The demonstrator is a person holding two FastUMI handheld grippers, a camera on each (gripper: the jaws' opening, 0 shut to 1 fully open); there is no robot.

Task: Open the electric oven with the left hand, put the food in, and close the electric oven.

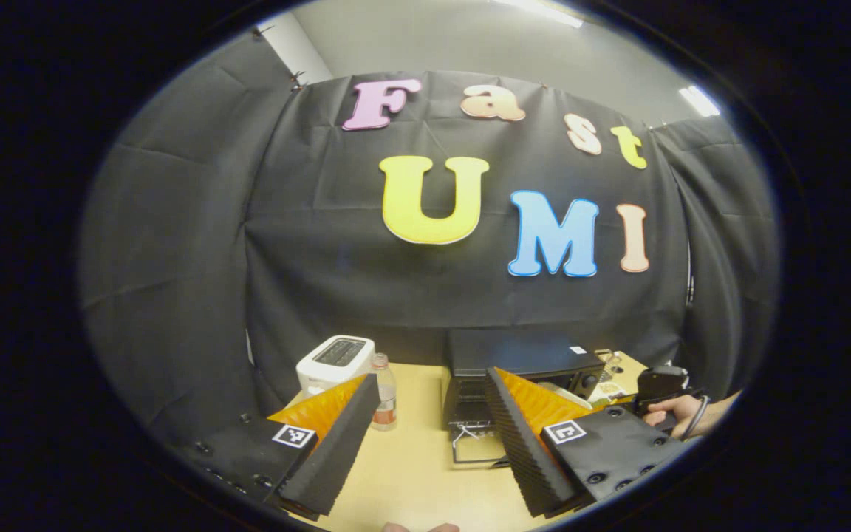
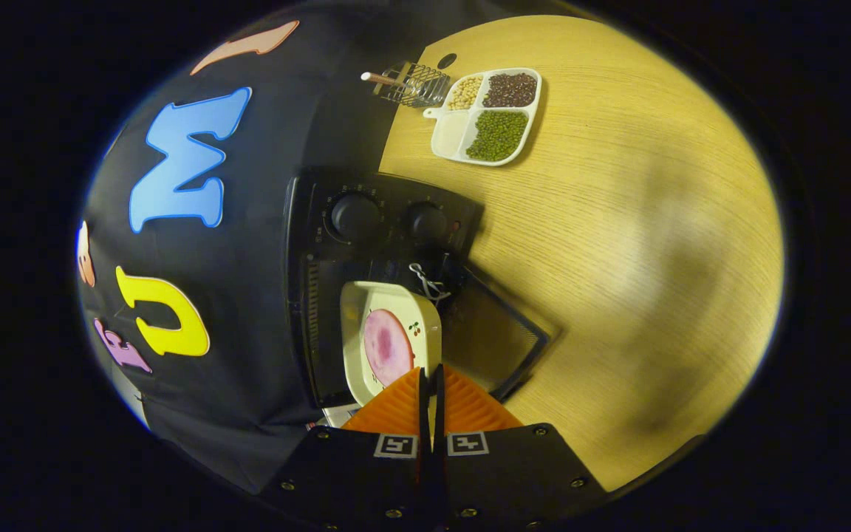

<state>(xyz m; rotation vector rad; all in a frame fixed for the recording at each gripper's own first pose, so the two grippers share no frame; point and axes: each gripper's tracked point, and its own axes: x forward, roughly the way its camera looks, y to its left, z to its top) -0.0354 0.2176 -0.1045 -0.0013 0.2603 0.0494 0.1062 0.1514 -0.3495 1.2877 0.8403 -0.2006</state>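
White plate (image 2: pixel 388 343), pinched by right gripper (image 2: pixel 431 384), enters oven (image 2: pixel 388 222).

Your left gripper view sits back from the worktop (image 1: pixel 411 473), facing the booth wall, with the electric oven (image 1: pixel 521 366) low at 5 o'clock. Your right gripper view hangs close above that oven (image 2: pixel 388 222), rolled sideways. Both share oven and worktop (image 2: pixel 617 222).

A white toaster (image 1: pixel 335 361) stood on the wooden table (image 1: pixel 411 473) with a clear bottle (image 1: pixel 383 394) just beside it. Elsewhere on the table, a white divided tray (image 2: pixel 487 114) held beans, next to a small wire rack (image 2: pixel 412 83).
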